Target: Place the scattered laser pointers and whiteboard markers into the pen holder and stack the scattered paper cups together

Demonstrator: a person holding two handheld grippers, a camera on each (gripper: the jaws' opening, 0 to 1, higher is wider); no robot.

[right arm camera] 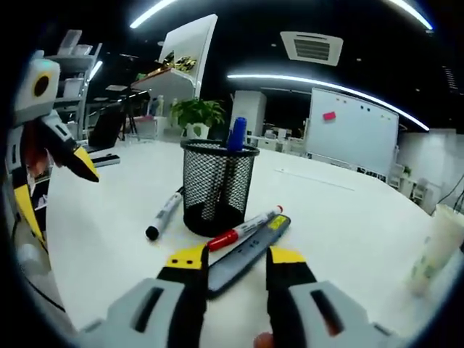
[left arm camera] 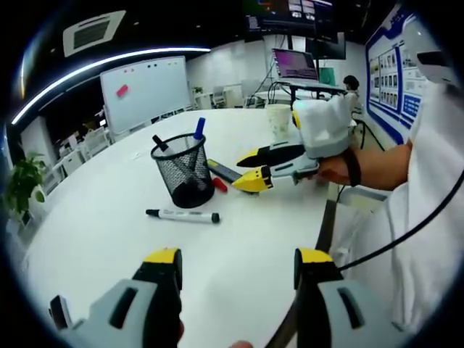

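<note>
Markers and pointer loose on white surface (left arm camera: 109, 217), mesh pen holder (left arm camera: 183, 169) mid-frame in left gripper view, blue marker (left arm camera: 199, 129) and a black one already standing inside. Black-capped marker (left arm camera: 183, 215) lying flat just below holder, apart from it. Red-capped marker (right arm camera: 243, 228) and dark flat laser pointer (right arm camera: 246, 250) side by side, touching, at holder's base in lower centre of right gripper view. Paper cup (left arm camera: 278, 120) upper right of centre, behind right gripper (left arm camera: 250, 168).

Right gripper (right arm camera: 235, 262) jaws released, tips straddling pointer's near end, not closed on it. Left gripper (left arm camera: 235, 261) jaws parted, nothing between, low in frame.

Handling guess: all light, rigid plastic, smooth and round, likely to roll or squirt out of a pinch. Best taken mid-barrel, across the width. Pointer and red marker touching, so risk of catching both. Cup thin, crushable; pinch rim lightly.
</note>
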